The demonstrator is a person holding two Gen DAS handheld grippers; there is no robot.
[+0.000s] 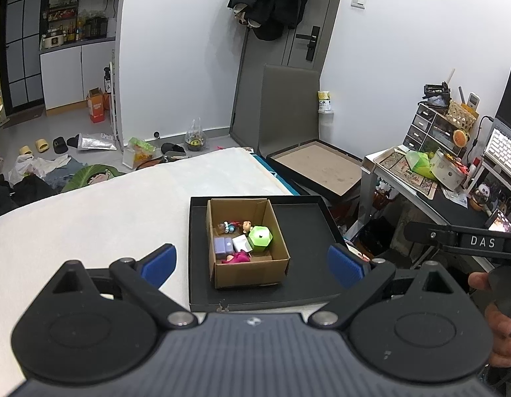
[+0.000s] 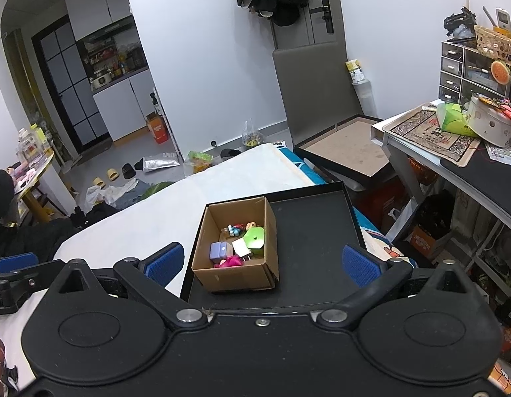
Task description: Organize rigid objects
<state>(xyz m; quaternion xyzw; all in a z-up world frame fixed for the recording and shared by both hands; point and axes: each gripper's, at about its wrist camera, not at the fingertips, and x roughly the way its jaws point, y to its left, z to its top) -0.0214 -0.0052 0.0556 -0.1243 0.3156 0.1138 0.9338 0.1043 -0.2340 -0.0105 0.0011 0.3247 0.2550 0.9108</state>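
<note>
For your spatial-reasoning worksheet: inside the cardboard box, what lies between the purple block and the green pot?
A small white cube sits between the purple block and the green pot in the cardboard box; both wrist views show it.

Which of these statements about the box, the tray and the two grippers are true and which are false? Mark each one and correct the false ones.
1. The brown cardboard box stands inside the shallow black tray. True.
2. The box sits against the tray's right side. False: it sits at the left, and the right part of the tray is bare.
3. The green hexagonal container lies in the box with small toys. True.
4. The left gripper is clamped on the box. False: its jaws are wide open and hold nothing.
5. The right gripper has its jaws open. True.
</note>
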